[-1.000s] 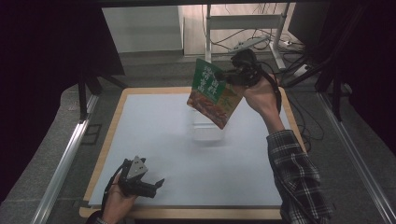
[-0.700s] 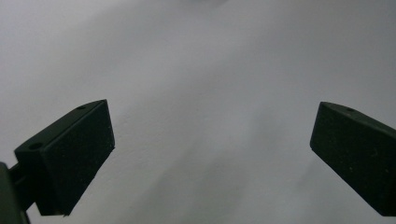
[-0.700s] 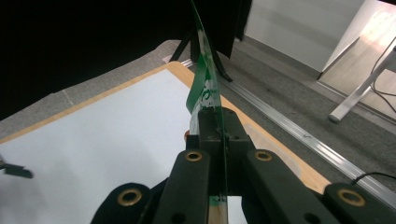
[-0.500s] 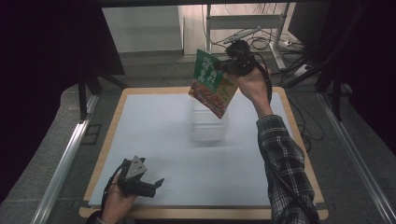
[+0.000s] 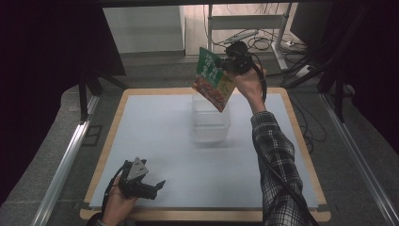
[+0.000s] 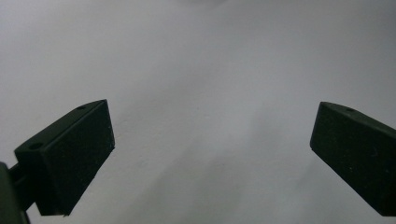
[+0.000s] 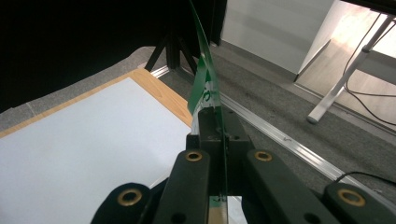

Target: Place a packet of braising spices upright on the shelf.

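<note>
My right hand-held gripper [image 5: 231, 63] clamps the green packet [image 5: 212, 79] above the clear container [image 5: 210, 121] mid-surface, so I'd lower it squarely; the left hand-held gripper [image 5: 149, 187] idles wide open, empty.

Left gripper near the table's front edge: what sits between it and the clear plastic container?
Nothing. In the high view, only bare white table surface lies between the left gripper and the clear plastic container. The left gripper view shows the same plain white between open jaws.

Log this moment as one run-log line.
right gripper: shut on green packet, held above clear container | left gripper: open, idle near table edge
</note>
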Motion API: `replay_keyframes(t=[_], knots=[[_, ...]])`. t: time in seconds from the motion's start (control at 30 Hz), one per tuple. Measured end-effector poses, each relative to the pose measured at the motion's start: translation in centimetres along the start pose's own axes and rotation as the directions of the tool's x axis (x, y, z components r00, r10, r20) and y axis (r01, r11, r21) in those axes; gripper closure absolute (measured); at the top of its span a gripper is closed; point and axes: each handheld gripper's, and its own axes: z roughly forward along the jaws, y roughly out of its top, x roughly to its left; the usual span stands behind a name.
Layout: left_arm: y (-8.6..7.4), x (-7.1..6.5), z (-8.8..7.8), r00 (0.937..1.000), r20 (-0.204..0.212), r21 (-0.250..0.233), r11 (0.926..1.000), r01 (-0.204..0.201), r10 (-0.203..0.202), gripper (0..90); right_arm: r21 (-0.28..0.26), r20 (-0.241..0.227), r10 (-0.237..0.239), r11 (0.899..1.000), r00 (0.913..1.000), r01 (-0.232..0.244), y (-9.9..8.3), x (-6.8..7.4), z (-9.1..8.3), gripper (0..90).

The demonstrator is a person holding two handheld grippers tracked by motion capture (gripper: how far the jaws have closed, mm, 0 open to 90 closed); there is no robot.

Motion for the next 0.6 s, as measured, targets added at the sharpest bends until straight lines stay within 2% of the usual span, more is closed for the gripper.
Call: replay_keyframes(t=[0.2, 0.33, 0.47, 0.6], knots=[[0.0, 0.0, 0.0, 1.0, 0.0, 0.002, 1.0, 0.001, -0.001, 0.0, 0.018, -0.03, -0.007, 1.0, 0.9995, 0.008, -1.1, 0.0, 1.2, 88.9], [0.0, -0.1, 0.1, 1.0, -0.001, 0.009, 1.0, -0.001, 0.001, 0.0, 0.04, -0.086, -0.013, 0.999, 0.9962, 0.016, -1.5, 0.2, 1.3, 88.8], [0.0, -0.2, 0.2, 1.0, -0.003, 0.017, 0.9999, -0.005, 0.005, 0.0, 0.101, -0.083, -0.006, 0.995, 0.9965, 0.014, -2.0, 0.2, 1.6, 88.8], [0.0, -0.1, 0.2, 1.0, -0.004, 0.017, 0.9998, -0.007, 0.007, 0.0, 0.125, -0.1, 0.009, 0.992, 0.995, 0.004, -2.6, 0.1, 2.5, 88.6]])
